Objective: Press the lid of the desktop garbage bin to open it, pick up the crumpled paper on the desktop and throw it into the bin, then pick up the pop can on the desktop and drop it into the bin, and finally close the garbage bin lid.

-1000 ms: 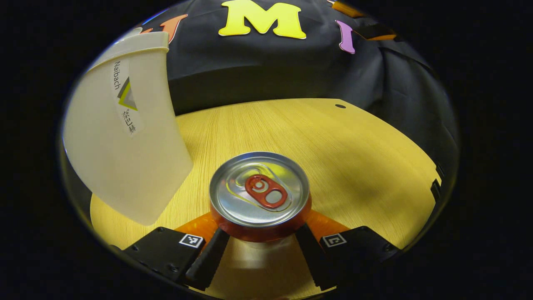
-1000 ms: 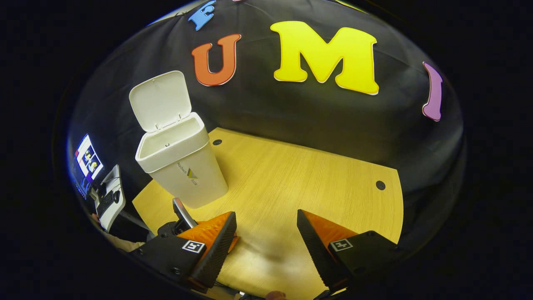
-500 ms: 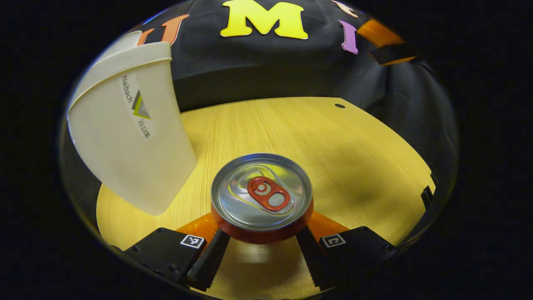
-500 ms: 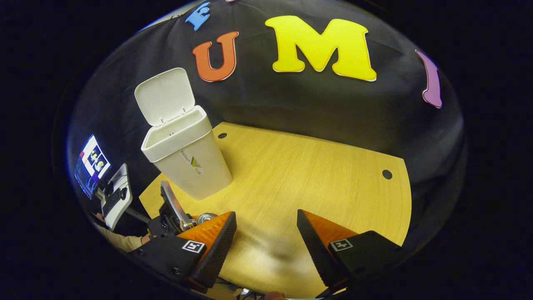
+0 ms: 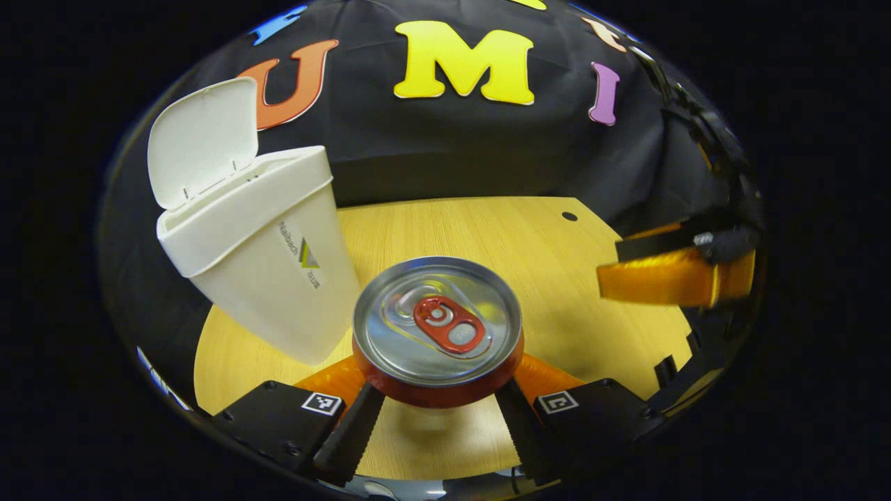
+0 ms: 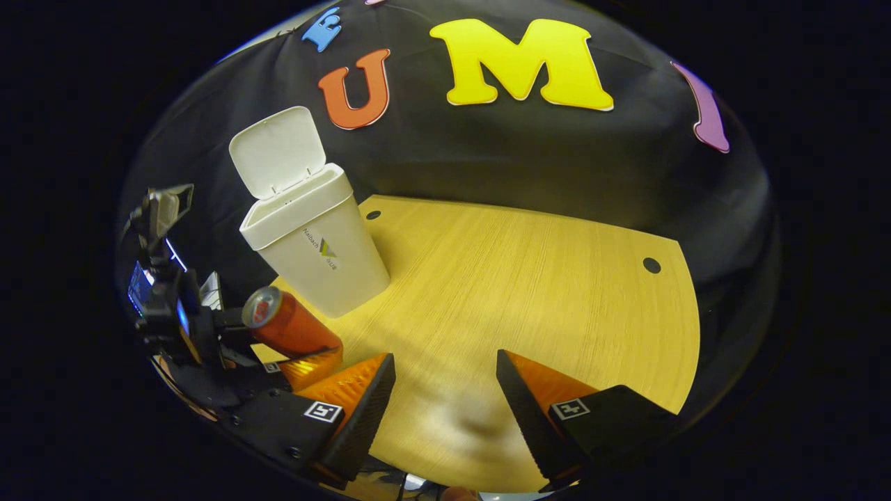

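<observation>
now left gripper (image 5: 437,417) jaws clamp pop can (image 5: 437,334); right gripper (image 6: 445,403) jaws wide, empty.

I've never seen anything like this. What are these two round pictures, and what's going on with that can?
There is no robot: a person holds a hand-held gripper in each hand, each with a camera looking along its two fingers. In the left gripper view, the left hand-held gripper clamps a red pop can, seen from above. In the right gripper view, the right hand-held gripper is open and holds nothing. The white garbage bin stands on the wooden table, its lid up.
</observation>
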A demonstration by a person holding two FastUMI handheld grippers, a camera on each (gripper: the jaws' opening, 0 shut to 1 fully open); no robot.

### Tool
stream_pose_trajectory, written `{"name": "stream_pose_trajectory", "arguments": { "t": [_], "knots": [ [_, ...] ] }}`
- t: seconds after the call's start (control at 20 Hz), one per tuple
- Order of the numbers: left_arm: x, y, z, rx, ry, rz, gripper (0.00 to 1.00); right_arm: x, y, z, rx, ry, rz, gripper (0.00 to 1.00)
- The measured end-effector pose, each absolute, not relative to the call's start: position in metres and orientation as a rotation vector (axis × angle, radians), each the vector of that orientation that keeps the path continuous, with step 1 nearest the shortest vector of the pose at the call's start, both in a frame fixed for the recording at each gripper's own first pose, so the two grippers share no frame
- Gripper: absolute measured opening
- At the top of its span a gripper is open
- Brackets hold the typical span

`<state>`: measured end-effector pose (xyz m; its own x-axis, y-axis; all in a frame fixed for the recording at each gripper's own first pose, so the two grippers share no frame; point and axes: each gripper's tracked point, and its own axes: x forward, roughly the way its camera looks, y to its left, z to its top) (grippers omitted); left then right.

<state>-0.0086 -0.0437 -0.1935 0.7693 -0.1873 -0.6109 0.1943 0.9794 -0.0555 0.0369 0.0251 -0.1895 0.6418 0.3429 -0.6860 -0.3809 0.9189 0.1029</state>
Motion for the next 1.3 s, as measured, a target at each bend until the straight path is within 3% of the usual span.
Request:
{"name": "stream_pose_trajectory", "arguments": {
  "t": [0.3,0.7,1.0,1.3],
  "knots": [
    [0.006,0.003,-0.124,0.050,0.675,-0.132,0.86,0.031,0.025,-0.205,-0.060,0.784,0.415,0.93],
    [0.080,0.075,-0.056,0.109,0.588,-0.052,0.86,0.024,0.020,-0.216,-0.025,0.823,0.359,0.93],
    [0.131,0.142,-0.061,0.059,0.579,0.060,0.86,0.018,0.018,-0.222,-0.026,0.854,0.312,0.93],
    [0.170,0.172,-0.107,-0.007,0.648,0.107,0.86,0.016,0.022,-0.229,-0.049,0.888,0.276,0.93]
  ]
}}
